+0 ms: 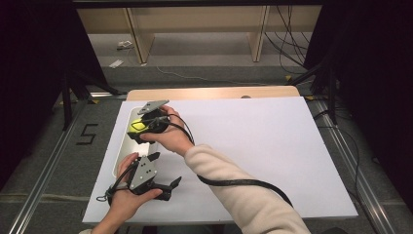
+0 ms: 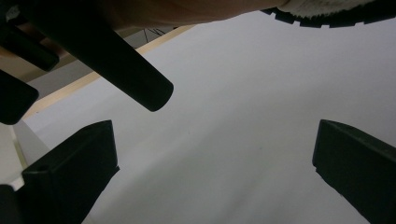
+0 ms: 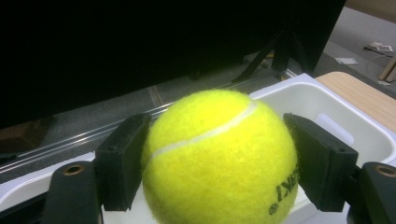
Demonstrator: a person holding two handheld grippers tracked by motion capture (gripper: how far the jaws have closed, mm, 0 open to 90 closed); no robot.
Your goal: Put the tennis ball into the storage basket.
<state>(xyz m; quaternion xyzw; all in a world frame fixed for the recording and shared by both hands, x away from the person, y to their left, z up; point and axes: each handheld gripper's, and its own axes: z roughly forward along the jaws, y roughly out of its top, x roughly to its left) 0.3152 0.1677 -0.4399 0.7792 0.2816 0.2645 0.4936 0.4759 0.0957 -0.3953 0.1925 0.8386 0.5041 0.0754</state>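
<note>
A yellow tennis ball [image 1: 138, 125] [image 3: 210, 140] sits between the jaws of my right gripper [image 1: 140, 128] [image 3: 219, 163], which is shut on it. The right forearm crosses over to the table's left side. It holds the ball just above a long white tray [image 1: 120, 148] [image 3: 322, 105] at the left edge. My left gripper [image 1: 165, 169] [image 2: 215, 163] is nearer the front, beside the tray. Its jaws stand wide apart over the white sheet, with nothing between them.
A white sheet [image 1: 253, 141] covers most of the wooden table. The right gripper's black cable [image 1: 243, 183] [image 2: 126, 60] trails across the sheet under the forearm. Dark stands and loose cables sit on the floor around the table.
</note>
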